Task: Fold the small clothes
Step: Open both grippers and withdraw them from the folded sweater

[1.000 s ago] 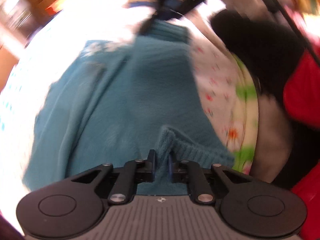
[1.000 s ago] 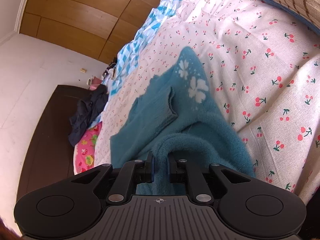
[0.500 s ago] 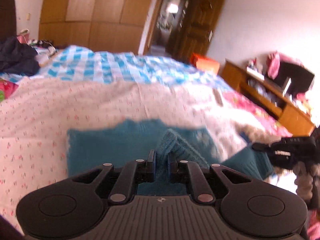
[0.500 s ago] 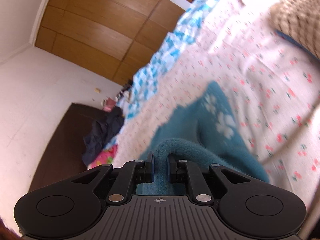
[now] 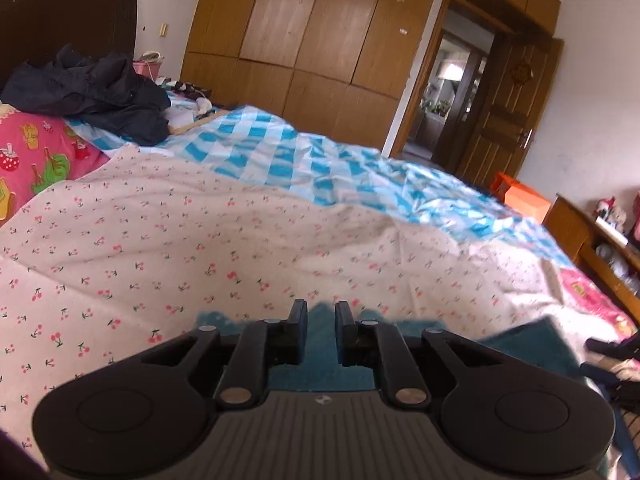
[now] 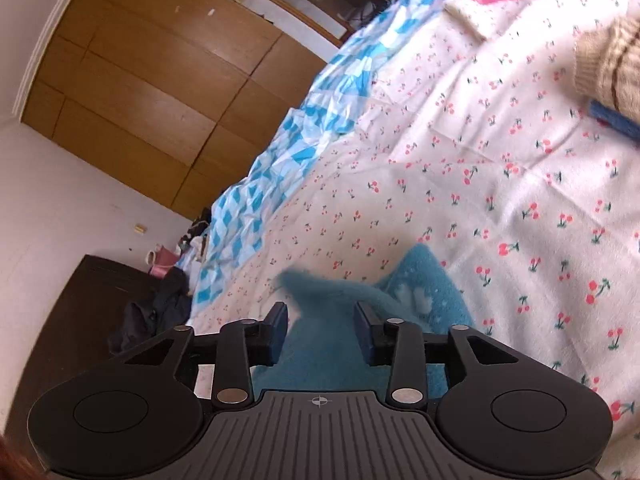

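Teal knit sweater (image 6: 340, 344) lying partly folded on the cherry-print bed sheet (image 6: 500, 168).
Right claw (image 6: 320, 332) is opening, fabric loose between its jaws; left claw (image 5: 321, 330) is nearly closed, gripping nothing visible. Further folds appear to remain.

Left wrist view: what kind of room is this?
A bedroom, most likely: a bed under a cherry-print white sheet and blue-and-white checked cover, a dark wooden headboard, and tall brown wooden wardrobes beside an open doorway.
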